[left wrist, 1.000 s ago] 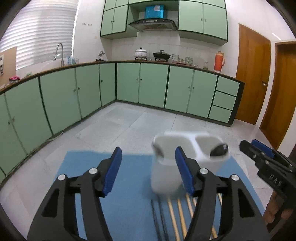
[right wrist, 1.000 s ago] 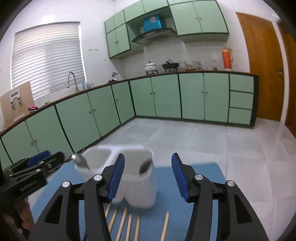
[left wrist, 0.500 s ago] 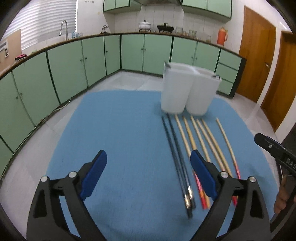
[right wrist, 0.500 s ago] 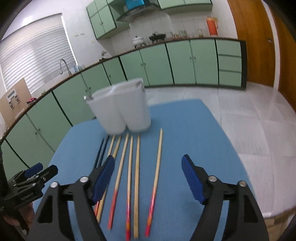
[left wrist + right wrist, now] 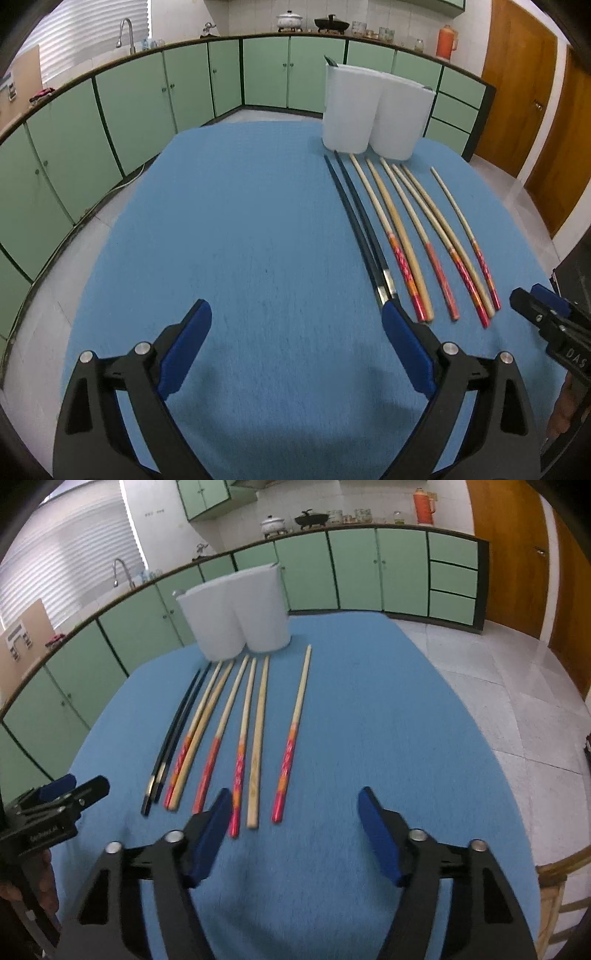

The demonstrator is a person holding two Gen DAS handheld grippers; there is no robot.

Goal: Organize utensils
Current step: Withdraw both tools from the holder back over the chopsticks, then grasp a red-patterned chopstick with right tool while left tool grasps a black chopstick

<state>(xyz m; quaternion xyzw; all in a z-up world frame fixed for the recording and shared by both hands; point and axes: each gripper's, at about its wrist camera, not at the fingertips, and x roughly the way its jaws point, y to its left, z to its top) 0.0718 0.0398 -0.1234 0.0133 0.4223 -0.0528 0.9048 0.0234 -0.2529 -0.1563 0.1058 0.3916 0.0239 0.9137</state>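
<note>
Blue cloth covered the table (image 5: 240, 221), soft so the chopsticks (image 5: 406, 229) would not roll. They lay flat in a neat row, thin ends toward the white holder (image 5: 373, 114) at the far side, so each could be picked up alone. The black pair (image 5: 173, 738) lay on the left of the row. The left gripper (image 5: 295, 347) hung wide open with nothing in it, right beside that pair. The right gripper (image 5: 293, 834) was open too, its jaws just closing in, empty, with its left pad touching a red end. No stick was in the holder's cups that I could see.
</note>
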